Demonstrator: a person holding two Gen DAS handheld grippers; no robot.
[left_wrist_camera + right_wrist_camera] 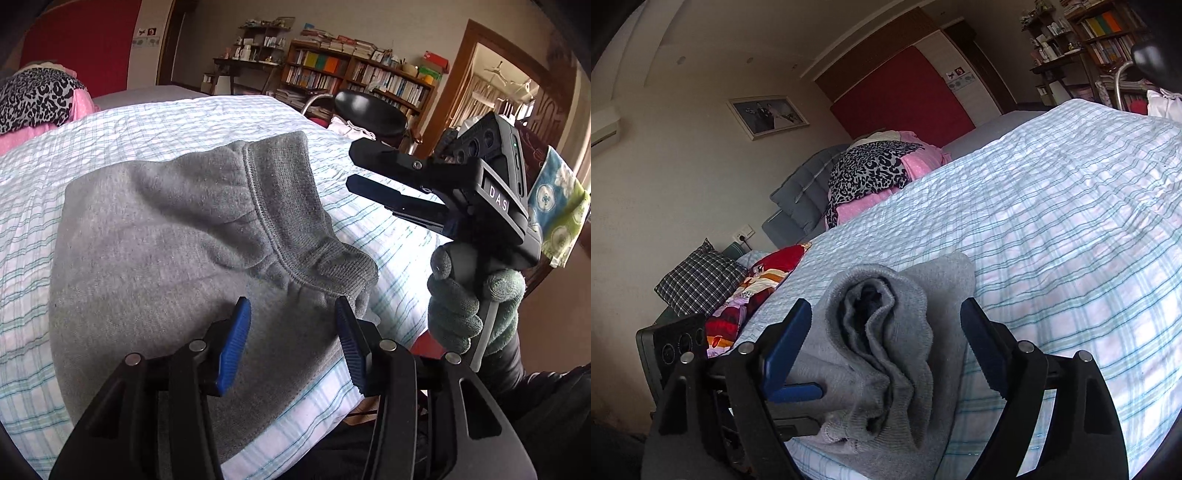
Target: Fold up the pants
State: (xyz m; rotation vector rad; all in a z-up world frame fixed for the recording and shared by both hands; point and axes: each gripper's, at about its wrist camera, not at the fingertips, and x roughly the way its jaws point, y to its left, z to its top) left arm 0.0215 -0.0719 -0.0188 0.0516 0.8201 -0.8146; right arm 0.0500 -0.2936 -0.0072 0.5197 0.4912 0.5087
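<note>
Grey sweatpants (166, 240) lie folded on the checked bed cover (110, 140), with a ribbed cuff (295, 221) on top at the near right. My left gripper (293, 332) hovers just over the near edge of the cloth, open, its blue pads (236, 343) pressing on nothing. To the right, a gloved hand (454, 306) holds my right gripper (352, 168) above the bed, open and clear of the pants. In the right wrist view the rumpled cuff (886, 325) shows between that gripper's (886, 347) wide-apart pads (786, 347), untouched. One of the left gripper's blue fingers (798, 392) pokes in at lower left.
A leopard-print and pink bedding pile (875, 170) sits at the bed's far end. A checked pillow (698, 280) and a colourful cloth (757, 288) lie beside the bed. A black chair (369, 110) and bookshelves (369, 74) stand beyond the far side.
</note>
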